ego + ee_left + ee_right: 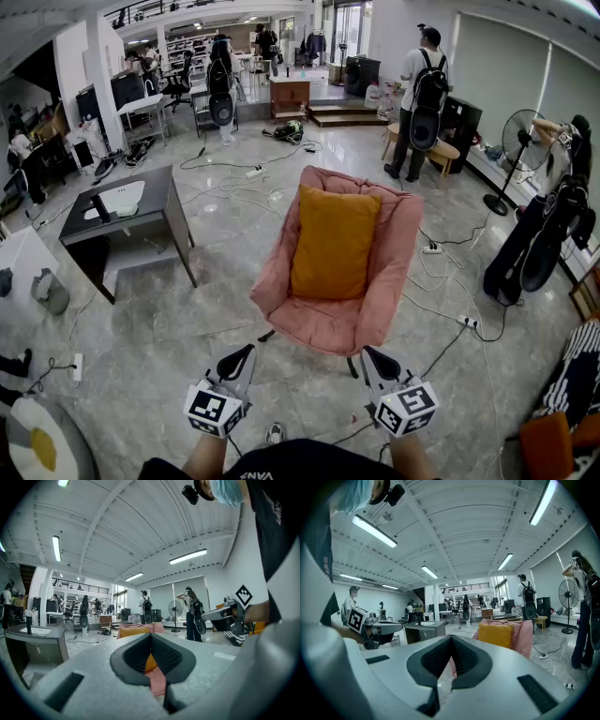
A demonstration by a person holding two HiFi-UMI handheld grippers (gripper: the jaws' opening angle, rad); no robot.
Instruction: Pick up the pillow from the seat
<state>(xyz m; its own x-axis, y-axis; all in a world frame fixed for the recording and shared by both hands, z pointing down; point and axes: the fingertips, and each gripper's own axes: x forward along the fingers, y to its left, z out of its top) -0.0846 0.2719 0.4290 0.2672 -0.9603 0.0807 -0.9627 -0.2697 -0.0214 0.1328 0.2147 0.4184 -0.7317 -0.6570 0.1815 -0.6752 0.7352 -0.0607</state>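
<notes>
Orange pillow (334, 242) stands upright against the back of the pink seat (309, 323), midway between its side edges. Left claw (244, 354) and right claw (373, 356) are each pressed together, empty, well short of the seat's front edge. Risk: jaws not spread on approach would merely shove the soft pillow over, and a shallow corner pinch may slip.

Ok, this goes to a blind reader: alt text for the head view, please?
An orange pillow leans against the back of a pink padded chair on a grey floor. At the bottom edge the left gripper and right gripper, both shut and empty, point toward the chair; a dark desk stands at the picture's left.
</notes>
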